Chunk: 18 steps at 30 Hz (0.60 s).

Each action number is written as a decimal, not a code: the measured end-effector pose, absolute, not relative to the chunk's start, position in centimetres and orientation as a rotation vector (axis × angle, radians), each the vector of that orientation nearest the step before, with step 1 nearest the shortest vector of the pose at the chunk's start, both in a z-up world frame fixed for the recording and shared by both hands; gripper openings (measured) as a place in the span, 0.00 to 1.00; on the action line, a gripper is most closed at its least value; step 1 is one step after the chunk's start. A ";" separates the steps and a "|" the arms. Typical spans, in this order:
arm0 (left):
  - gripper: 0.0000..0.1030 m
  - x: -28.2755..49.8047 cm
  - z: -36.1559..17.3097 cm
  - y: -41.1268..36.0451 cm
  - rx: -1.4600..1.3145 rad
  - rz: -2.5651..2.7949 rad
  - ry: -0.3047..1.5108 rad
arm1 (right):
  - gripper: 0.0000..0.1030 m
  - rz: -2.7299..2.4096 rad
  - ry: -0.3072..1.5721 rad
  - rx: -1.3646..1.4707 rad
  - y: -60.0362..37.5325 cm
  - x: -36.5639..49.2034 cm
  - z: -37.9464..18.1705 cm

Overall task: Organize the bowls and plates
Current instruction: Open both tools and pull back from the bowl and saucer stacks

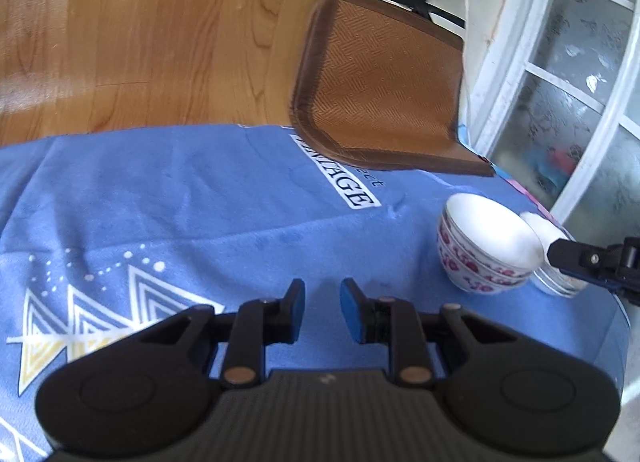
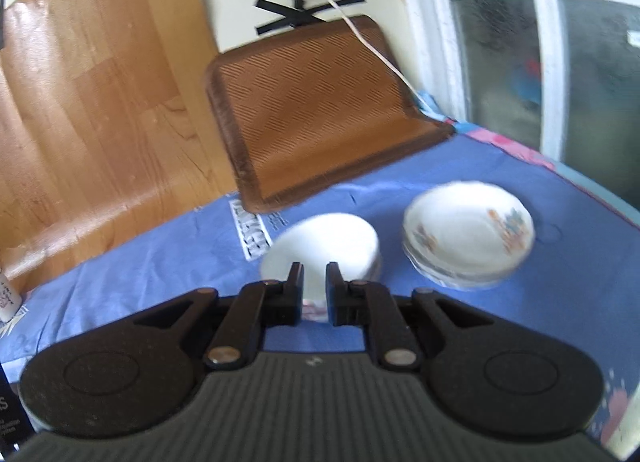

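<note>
The stack of bowls (image 2: pixel 324 246), white with red patterning on the outside, sits on the blue cloth (image 1: pixel 200 197) covering the worktop, just left of a stack of floral plates (image 2: pixel 468 238); whether the two stacks touch I can't tell through the blur. From my right tool (image 2: pixel 314 286) the bowls lie straight ahead and very close: in the right wrist view the bowl's near wall shows in the narrow gap between the fingertips, but I can't see the pads pressing on it, so I read this tool as nearly pressed together with nothing gripped. From the left wrist view that tool comes in from the right edge, its tip level with the bowl rim.

My left tool (image 1: pixel 322 304) hangs over bare cloth with a small gap between its blue pads and nothing in it. The bowls are off to its right and a little farther away, so the right hand is clearly the nearer one.

Beyond the stacks, a brown woven chair seat (image 2: pixel 316 109) meets the worktop's far edge, a white-framed window (image 2: pixel 552 41) on the right.
</note>
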<state>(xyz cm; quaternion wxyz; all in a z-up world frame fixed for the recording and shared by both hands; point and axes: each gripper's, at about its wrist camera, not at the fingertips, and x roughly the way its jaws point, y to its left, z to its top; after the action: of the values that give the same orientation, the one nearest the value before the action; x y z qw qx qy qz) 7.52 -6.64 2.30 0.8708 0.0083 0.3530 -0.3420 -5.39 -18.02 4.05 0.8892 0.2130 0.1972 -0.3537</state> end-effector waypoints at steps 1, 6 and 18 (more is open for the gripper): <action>0.21 7.3 2.2 -6.9 0.025 -0.724 0.737 | 0.15 -0.745 0.408 0.446 -18.0 -5.8 3.9; 0.24 5.8 2.1 -8.0 0.048 -0.739 0.736 | 0.17 -0.758 0.408 0.449 -18.3 -7.6 3.4; 0.49 -0.5 2.8 -8.9 0.074 -0.597 0.691 | 0.33 -0.605 0.344 0.425 -18.3 -12.1 2.5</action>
<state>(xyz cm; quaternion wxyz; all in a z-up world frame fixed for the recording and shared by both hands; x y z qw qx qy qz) -0.55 -8.89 2.82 0.8969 0.0358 0.3335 -0.2882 -12.10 -18.27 2.47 0.9180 0.2068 0.1670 -0.2941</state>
